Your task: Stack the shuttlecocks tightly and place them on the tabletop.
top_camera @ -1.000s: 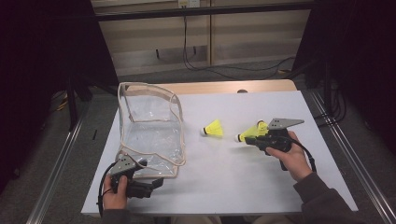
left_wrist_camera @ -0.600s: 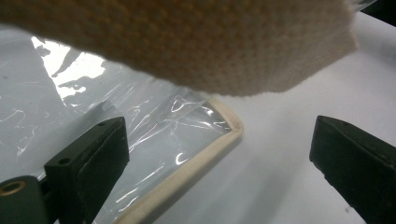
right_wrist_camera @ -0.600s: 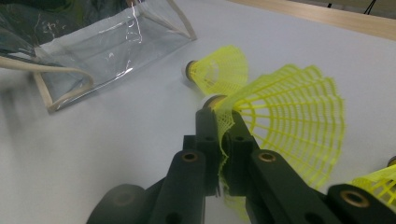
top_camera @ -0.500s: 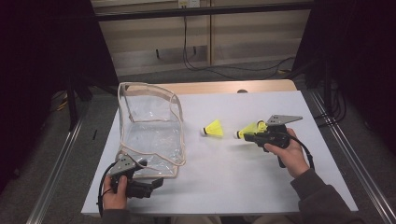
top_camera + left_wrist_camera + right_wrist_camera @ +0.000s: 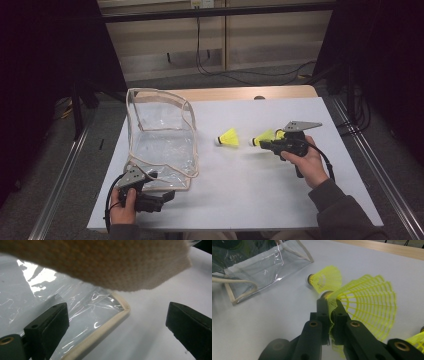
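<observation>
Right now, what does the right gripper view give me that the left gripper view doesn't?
Right gripper view alone: the right gripper shut on a yellow shuttlecock by its skirt, and a second shuttlecock lying on the table beyond it. Left gripper view alone: the left gripper open over the bag's cream-trimmed corner, with a woven strap close overhead. Both: the clear bag and the white table.

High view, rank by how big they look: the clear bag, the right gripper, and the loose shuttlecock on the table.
1. clear bag, by far the largest.
2. right gripper, shut on a yellow shuttlecock.
3. loose shuttlecock, smallest.
</observation>
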`<act>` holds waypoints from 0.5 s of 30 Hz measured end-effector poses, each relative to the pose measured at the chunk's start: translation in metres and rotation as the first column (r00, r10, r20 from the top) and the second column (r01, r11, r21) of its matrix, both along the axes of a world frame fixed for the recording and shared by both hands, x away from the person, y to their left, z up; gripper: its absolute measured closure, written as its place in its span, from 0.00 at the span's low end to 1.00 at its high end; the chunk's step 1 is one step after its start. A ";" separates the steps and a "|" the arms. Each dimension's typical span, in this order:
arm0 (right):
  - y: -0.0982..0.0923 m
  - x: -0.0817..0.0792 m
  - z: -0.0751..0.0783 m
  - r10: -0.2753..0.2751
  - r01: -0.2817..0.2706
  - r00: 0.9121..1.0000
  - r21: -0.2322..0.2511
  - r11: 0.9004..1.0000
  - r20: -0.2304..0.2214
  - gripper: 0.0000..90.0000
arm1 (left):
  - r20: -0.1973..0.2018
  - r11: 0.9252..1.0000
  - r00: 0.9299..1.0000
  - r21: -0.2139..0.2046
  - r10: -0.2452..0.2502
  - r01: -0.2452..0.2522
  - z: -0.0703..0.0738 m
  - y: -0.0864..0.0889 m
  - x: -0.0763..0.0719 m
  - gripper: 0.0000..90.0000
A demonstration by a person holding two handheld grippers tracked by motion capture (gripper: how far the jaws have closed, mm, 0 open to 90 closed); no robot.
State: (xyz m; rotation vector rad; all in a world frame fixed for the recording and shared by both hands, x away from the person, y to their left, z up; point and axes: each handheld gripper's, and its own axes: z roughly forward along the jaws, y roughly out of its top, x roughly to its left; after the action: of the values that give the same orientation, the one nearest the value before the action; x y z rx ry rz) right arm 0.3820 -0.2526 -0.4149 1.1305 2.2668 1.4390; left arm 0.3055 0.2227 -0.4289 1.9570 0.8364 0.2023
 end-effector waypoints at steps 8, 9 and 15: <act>0.005 0.004 -0.001 -0.006 0.006 1.000 0.005 1.000 -0.006 0.97 | -0.002 1.000 1.000 -0.002 0.001 -0.001 0.000 0.000 0.000 0.05; 0.005 0.005 -0.001 -0.006 0.006 1.000 0.004 1.000 -0.006 0.97 | -0.002 1.000 1.000 -0.002 0.000 0.000 0.000 0.000 0.000 0.05; 0.009 0.008 -0.002 -0.015 0.015 1.000 0.011 1.000 -0.009 0.97 | -0.002 1.000 1.000 -0.004 0.001 -0.001 0.000 0.001 0.000 0.05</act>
State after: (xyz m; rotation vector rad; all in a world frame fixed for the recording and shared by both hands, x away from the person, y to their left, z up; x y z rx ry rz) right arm 0.3896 -0.2435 -0.4165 1.1571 2.2545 1.4461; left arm 0.3052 0.2234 -0.4289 1.9531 0.8382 0.1990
